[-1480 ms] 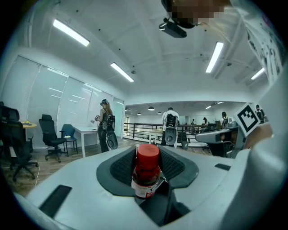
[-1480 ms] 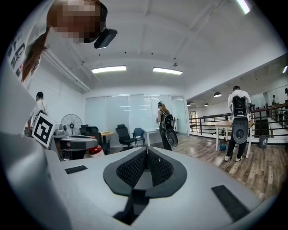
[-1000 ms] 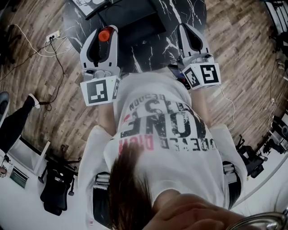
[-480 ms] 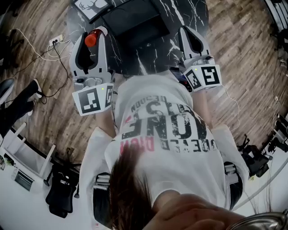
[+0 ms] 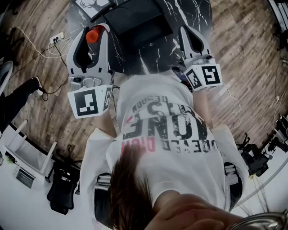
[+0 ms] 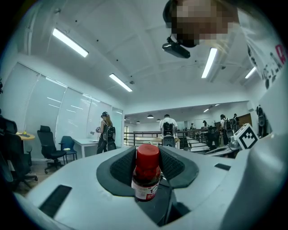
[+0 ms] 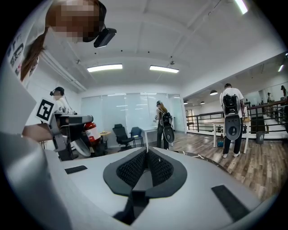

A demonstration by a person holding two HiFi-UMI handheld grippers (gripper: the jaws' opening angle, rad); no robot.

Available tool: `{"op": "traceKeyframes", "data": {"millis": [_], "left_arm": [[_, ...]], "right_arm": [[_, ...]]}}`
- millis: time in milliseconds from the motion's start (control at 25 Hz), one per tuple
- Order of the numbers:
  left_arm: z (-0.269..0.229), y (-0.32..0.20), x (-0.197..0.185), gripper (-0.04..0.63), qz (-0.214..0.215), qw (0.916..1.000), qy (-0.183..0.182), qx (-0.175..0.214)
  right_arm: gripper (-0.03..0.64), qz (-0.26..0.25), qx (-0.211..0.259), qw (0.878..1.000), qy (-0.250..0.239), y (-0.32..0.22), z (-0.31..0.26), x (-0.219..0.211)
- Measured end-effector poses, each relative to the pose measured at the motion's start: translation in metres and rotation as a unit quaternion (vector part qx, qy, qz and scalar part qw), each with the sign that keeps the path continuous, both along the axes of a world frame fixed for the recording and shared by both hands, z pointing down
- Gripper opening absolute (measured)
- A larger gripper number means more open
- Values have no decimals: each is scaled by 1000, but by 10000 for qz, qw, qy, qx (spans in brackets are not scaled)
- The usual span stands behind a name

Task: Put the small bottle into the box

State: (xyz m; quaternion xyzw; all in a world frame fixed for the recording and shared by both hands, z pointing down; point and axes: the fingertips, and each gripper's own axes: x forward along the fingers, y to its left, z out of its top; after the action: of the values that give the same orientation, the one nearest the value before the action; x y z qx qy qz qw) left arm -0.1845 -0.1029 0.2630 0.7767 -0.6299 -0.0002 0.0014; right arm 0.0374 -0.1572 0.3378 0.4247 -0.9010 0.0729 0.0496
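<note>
The small bottle [image 6: 146, 173], dark with a red cap and a white label, stands upright between the pads of my left gripper [image 6: 147, 155], which is shut on it. In the head view its red cap [image 5: 93, 34] shows at the tip of the left gripper [image 5: 92, 32], over the left edge of the dark marble table [image 5: 180, 11]. A black box-like thing [image 5: 135, 20] lies on that table, to the right of the bottle. My right gripper [image 5: 186, 35] is over the table's right part; its jaws [image 7: 146, 157] are shut with nothing between them. The right gripper view also catches the bottle [image 7: 91, 131] at left.
Wooden floor surrounds the table. A power strip with cables [image 5: 56, 36] lies on the floor at left. A black office chair [image 5: 60, 188] and a white desk [image 5: 27, 152] stand lower left. Several people [image 7: 231, 119] stand in the room beyond.
My left gripper has carried the bottle to the left, out toward the table's left edge. The right gripper has hardly moved.
</note>
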Motion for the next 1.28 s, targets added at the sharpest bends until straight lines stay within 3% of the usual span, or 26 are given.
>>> {"op": "traceKeyframes", "data": {"millis": [600, 1280], "left_arm": [[4, -30, 28, 149, 536, 9983, 182, -138], [21, -45, 55, 149, 866, 9949, 363, -366]], "right_arm": [[8, 365, -108, 9992, 107, -4, 3, 29], [8, 557, -158, 9981, 192, -1, 7, 45]]}}
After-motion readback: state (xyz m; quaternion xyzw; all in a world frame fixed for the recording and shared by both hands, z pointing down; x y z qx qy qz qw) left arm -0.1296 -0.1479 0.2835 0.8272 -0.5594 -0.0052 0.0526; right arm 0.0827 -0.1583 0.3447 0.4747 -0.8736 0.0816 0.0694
